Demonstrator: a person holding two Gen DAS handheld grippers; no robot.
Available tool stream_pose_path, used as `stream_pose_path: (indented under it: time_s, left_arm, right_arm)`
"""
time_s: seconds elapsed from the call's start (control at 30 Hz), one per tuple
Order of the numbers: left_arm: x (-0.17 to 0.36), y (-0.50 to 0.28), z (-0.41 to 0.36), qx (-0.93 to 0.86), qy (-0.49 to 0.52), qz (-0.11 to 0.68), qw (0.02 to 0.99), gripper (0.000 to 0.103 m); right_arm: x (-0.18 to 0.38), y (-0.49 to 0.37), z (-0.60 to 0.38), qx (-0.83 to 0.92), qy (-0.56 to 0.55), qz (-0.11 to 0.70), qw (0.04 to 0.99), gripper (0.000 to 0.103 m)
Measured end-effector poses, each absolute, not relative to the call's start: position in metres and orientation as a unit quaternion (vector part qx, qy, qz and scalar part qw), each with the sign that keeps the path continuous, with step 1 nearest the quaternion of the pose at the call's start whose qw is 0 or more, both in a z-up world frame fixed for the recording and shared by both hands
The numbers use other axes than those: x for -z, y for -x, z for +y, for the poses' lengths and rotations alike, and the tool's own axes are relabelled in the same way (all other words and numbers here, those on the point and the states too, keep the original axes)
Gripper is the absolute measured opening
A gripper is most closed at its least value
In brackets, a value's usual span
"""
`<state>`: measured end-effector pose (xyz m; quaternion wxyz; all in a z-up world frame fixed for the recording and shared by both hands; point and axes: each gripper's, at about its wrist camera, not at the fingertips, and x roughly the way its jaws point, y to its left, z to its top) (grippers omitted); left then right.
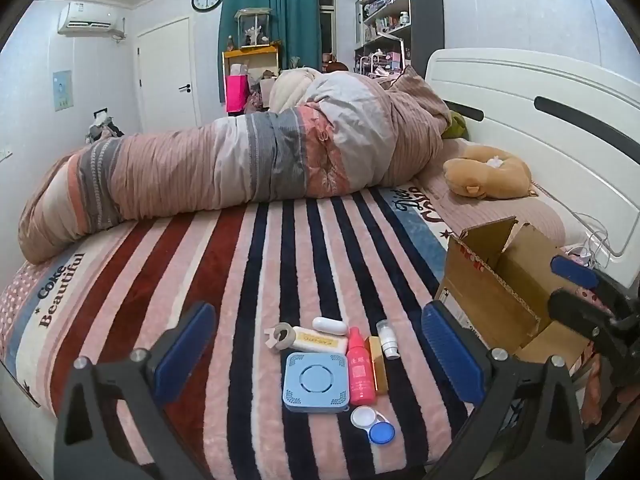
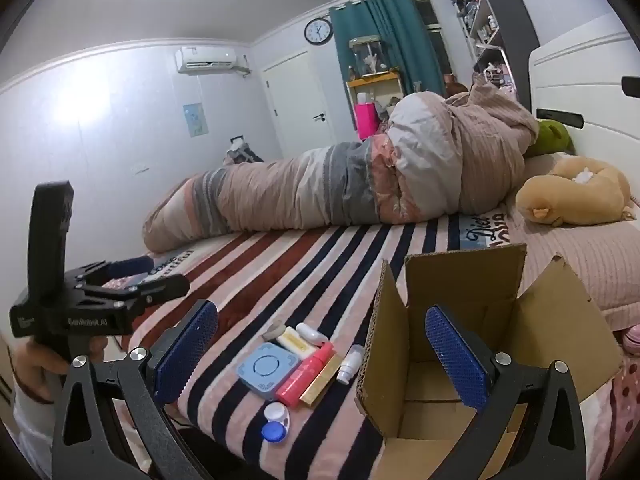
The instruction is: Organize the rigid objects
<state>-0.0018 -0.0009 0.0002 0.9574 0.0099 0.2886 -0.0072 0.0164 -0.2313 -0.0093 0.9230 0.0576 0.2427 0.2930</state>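
Several small items lie together on the striped bed: a light blue square case (image 1: 315,383) (image 2: 267,369), a pink bottle (image 1: 360,368) (image 2: 306,374), a gold bar (image 1: 378,365) (image 2: 322,380), a small white bottle (image 1: 388,338) (image 2: 349,363), a cream tube (image 1: 320,341), a white capsule (image 1: 329,325), a grey ring part (image 1: 280,335) and a white and blue lens case (image 1: 373,425) (image 2: 276,423). An open cardboard box (image 1: 500,292) (image 2: 460,340) stands to their right. My left gripper (image 1: 320,364) is open above the items. My right gripper (image 2: 322,356) is open, its right finger over the box.
A rolled striped duvet (image 1: 240,168) lies across the bed behind the items. A tan plush toy (image 1: 486,172) rests near the white headboard (image 1: 540,120). The other gripper shows at the right edge of the left view (image 1: 592,308) and at the left of the right view (image 2: 80,300).
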Motion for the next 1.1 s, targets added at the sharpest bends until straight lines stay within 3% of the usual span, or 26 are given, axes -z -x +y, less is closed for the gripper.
stream_pose_path:
  time_s: [1.1]
  left_arm:
    - [0.009, 0.011, 0.028, 0.043, 0.019, 0.285, 0.957, 0.102]
  right_arm:
    - [0.013, -0.019, -0.217, -0.271, -0.004, 0.257, 0.928, 0.103]
